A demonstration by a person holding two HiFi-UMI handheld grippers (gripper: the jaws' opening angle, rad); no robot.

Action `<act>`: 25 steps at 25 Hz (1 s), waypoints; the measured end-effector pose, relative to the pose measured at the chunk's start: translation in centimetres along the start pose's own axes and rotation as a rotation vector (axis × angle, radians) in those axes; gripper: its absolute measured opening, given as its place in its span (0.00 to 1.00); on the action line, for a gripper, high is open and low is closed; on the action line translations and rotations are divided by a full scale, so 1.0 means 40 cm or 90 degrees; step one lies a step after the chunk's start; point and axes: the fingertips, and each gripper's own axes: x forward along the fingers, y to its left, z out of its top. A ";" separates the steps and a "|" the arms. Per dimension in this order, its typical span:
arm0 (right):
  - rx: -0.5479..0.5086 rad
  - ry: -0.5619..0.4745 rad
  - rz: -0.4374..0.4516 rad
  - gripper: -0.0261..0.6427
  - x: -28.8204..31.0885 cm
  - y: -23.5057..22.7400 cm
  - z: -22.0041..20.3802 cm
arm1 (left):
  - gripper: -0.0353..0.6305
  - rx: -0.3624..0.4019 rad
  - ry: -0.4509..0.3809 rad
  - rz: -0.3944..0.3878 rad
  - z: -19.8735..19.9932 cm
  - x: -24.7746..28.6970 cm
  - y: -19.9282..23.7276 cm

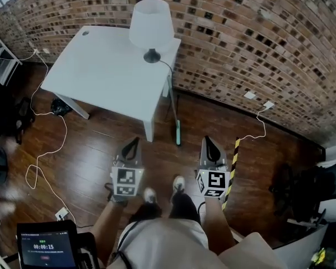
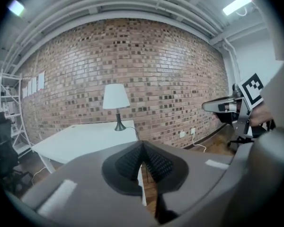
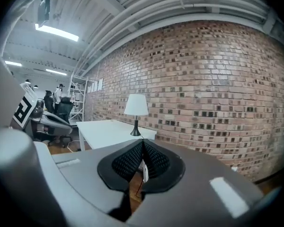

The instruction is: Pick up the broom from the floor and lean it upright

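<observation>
Head view: two tools, left (image 1: 135,140) and right (image 1: 208,139), both pinched together, empty. One broom (image 1: 178,132) stands upright beside one white bench (image 1: 101,72), which carries one lamp (image 1: 151,27).

I am looking at a floor (image 1: 101,150) of dark glossy wood planks, a wall (image 1: 257,43) of rough matt brick, a table (image 1: 101,72) with a smooth matt white top, a lamp (image 1: 151,24) with a matt white shade, and the left gripper (image 2: 142,148) in smooth matt grey plastic with ribbed black pads (image 2: 128,162).

Striped pole (image 1: 236,153) seemingly partly behind right gripper (image 1: 208,140), tablet (image 1: 45,250) edge-cropped.
</observation>
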 end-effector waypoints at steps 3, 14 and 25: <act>0.034 -0.019 0.001 0.06 -0.036 -0.023 0.078 | 0.05 -0.010 -0.012 0.039 0.061 -0.047 0.045; 0.039 -0.059 0.053 0.06 -0.050 -0.022 0.209 | 0.05 0.023 -0.093 0.061 0.229 -0.064 -0.015; 0.013 -0.093 0.061 0.06 -0.063 -0.036 0.264 | 0.05 0.023 -0.115 0.051 0.286 -0.051 -0.075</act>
